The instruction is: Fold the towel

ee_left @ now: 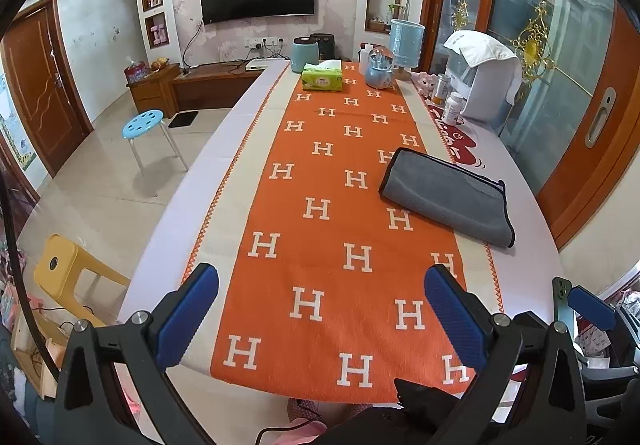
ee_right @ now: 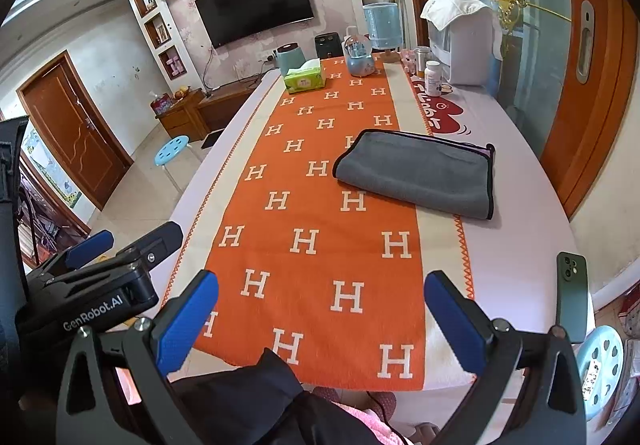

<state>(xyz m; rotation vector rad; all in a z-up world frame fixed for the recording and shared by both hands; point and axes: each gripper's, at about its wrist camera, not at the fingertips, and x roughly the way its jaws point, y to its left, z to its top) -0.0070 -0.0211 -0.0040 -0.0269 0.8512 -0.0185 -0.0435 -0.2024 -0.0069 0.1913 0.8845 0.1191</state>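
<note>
A grey towel (ee_left: 448,197) with dark trim lies folded flat on the right side of the table, half on the orange H-patterned runner (ee_left: 320,205). It also shows in the right wrist view (ee_right: 416,171). My left gripper (ee_left: 320,309) is open and empty, held above the near end of the runner, well short of the towel. My right gripper (ee_right: 320,317) is open and empty, also over the near table edge. The left gripper's body (ee_right: 96,285) shows at the left of the right wrist view.
A green tissue box (ee_left: 322,76), a teal canister (ee_left: 303,54), a snow globe (ee_left: 379,69), pill bottles (ee_left: 454,107) and a white appliance (ee_left: 486,85) stand at the far end. A green phone (ee_right: 572,295) lies at the near right edge. Stools (ee_left: 148,125) stand left of the table.
</note>
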